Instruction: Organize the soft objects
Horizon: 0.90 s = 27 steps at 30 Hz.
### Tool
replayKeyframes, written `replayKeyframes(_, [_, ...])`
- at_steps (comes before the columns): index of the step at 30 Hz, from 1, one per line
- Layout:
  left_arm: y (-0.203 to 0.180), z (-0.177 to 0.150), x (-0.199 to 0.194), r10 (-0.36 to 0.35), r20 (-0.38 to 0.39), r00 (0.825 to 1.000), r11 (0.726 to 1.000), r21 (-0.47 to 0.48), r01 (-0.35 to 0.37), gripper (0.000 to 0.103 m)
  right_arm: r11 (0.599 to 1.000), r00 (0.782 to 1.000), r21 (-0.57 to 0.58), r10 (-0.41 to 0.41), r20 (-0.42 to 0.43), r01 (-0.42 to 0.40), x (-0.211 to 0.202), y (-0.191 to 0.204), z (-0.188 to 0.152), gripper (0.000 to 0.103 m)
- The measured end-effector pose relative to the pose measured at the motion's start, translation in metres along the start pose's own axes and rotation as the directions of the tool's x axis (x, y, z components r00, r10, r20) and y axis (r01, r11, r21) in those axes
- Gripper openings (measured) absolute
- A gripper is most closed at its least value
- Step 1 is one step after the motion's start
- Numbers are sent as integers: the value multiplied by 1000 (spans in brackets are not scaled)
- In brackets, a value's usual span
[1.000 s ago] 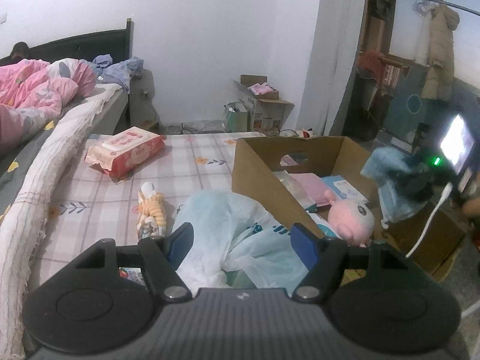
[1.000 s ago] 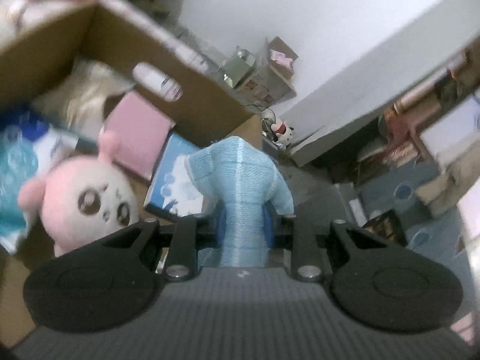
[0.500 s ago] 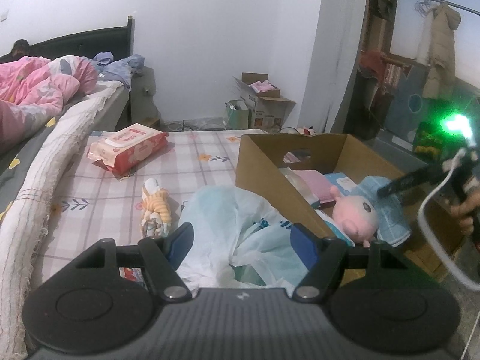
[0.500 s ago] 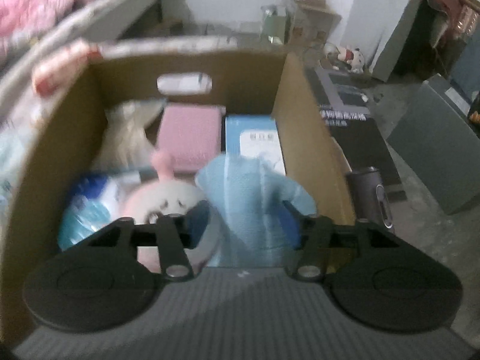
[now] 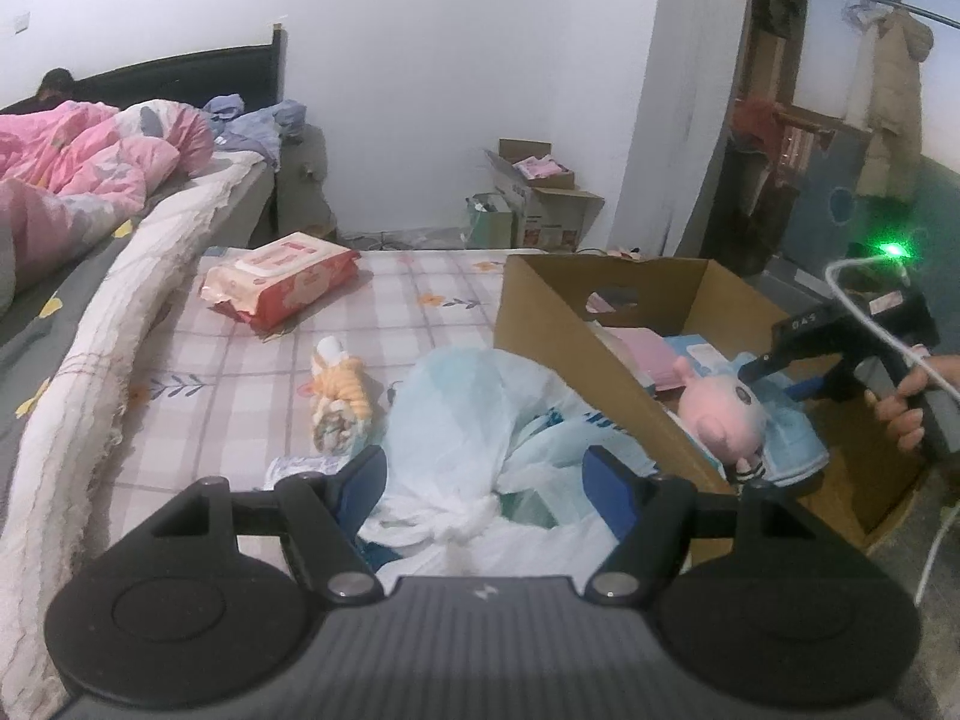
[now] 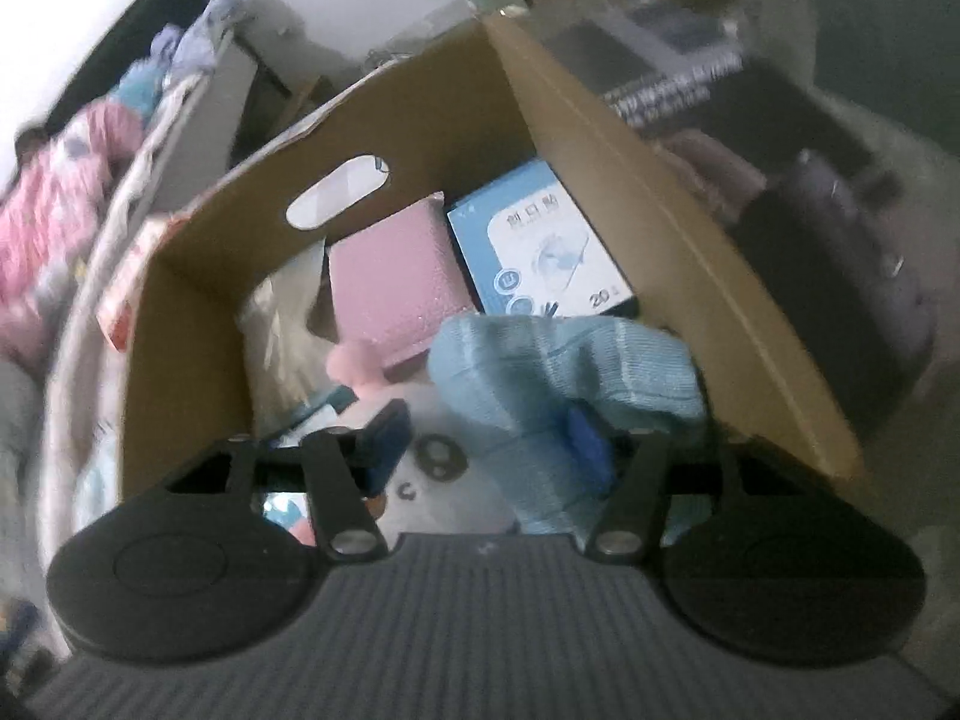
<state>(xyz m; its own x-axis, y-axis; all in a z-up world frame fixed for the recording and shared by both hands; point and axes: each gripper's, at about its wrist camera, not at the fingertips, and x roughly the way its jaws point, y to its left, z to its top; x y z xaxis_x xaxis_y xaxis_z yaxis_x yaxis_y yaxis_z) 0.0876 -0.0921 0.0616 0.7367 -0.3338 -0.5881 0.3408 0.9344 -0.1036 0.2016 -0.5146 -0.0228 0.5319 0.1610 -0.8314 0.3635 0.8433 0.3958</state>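
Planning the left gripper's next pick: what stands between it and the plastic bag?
Nothing visible. The bag already lies between the open left gripper's fingers, beside the box.

box [image 6: 660,228]: matt brown cardboard | towel [image 6: 564,372]: ribbed blue knit cloth | plush toy [image 5: 723,414]: pink fuzzy fabric | bag [image 5: 474,414]: thin crinkled semi-gloss plastic | wipes pack [image 5: 282,282]: glossy film

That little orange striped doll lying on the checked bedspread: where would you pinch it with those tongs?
Probably across the striped middle of the orange doll, coming down from above. It lies flat and lengthwise on the bedspread, its pale head pointing away, so its narrow sides face left and right. The body looks soft enough to squeeze. The plastic bag beside it leaves little room on that side.
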Motion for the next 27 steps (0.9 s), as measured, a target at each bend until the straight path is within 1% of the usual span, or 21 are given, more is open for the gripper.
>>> replayKeyframes(3, [5,-2,-5,7,0,1000,1000,-10,-7,77,1000,1000,8,-3,23,3,-10,4,-4,61])
replayKeyframes(7, [13,-9,-15,7,-7,1000,1000,-19,-8,87,999,995,7,48,90,-49,-39,12,-13,65])
replayKeyframes(11, [21,-20,-27,34,-22,999,999,-9,-35,92,992,977,-36,123,175,-118,-78,29,-35,70])
replayKeyframes(14, [30,-30,-38,52,-41,998,999,-13,-52,93,983,962,-87,179,207,-164,-105,51,-53,73])
replayKeyframes(16, [36,-36,-45,63,-50,997,998,-16,-64,95,969,947,-141,231,222,-203,-120,72,-67,76])
replayKeyframes(17, [39,-39,-48,69,-53,996,997,-17,-70,95,959,939,-172,262,223,-227,-127,83,-73,78])
replayKeyframes(20, [47,-51,-59,97,-60,993,995,-29,-99,97,920,908,-247,360,215,-306,-142,114,-92,82])
replayKeyframes(23, [55,-63,-66,117,-73,990,991,-52,-121,97,868,880,-294,454,140,-401,-142,143,-111,83])
replayKeyframes(25, [59,-71,-70,130,-80,988,989,-64,-135,97,837,868,-324,489,85,-440,-137,162,-124,83])
replayKeyframes(27, [64,-78,-73,137,-83,987,987,-74,-143,97,815,861,-348,507,43,-463,-131,179,-136,83])
